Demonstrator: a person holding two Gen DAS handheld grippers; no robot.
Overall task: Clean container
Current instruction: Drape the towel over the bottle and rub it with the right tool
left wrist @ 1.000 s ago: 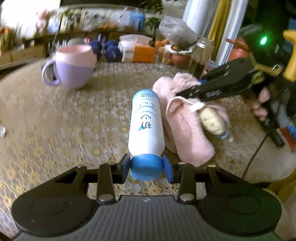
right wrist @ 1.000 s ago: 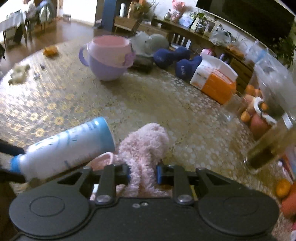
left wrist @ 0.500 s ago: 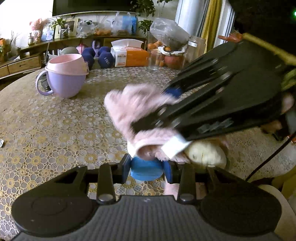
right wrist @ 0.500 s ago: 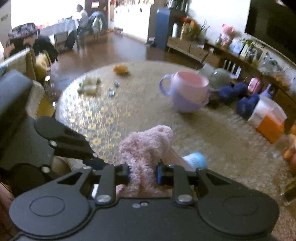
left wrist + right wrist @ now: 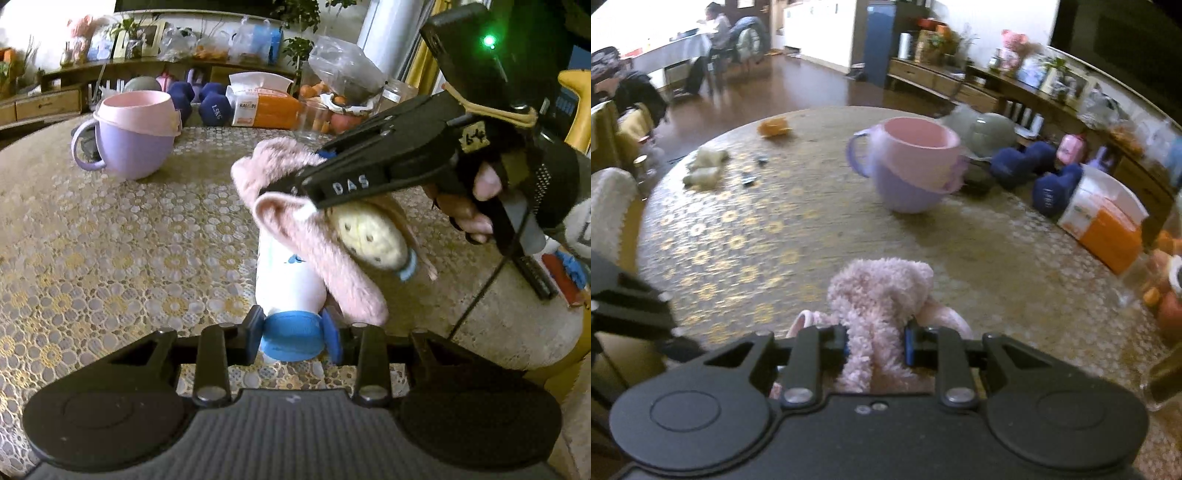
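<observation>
A white bottle (image 5: 286,284) with a blue cap (image 5: 291,338) points away from me, and my left gripper (image 5: 292,334) is shut on that cap. My right gripper (image 5: 874,345) is shut on a fluffy pink cloth (image 5: 877,306). In the left wrist view the right gripper (image 5: 295,192), held by a hand (image 5: 476,206), presses the pink cloth (image 5: 314,236) over the far part of the bottle and hides it. A pale yellow dotted pad (image 5: 369,236) hangs with the cloth.
A purple mug with a pink liner (image 5: 131,138) (image 5: 910,170) stands on the lace-covered round table (image 5: 92,240). Blue dumbbells (image 5: 1030,170), an orange tissue pack (image 5: 1104,218), a glass (image 5: 312,120) and fruit sit at the far edge. Small bits (image 5: 705,166) lie at the left.
The right gripper carried the pink cloth from beside the bottle onto its body, then slid it toward the bottle's far end. My left gripper stays shut on the cap.
</observation>
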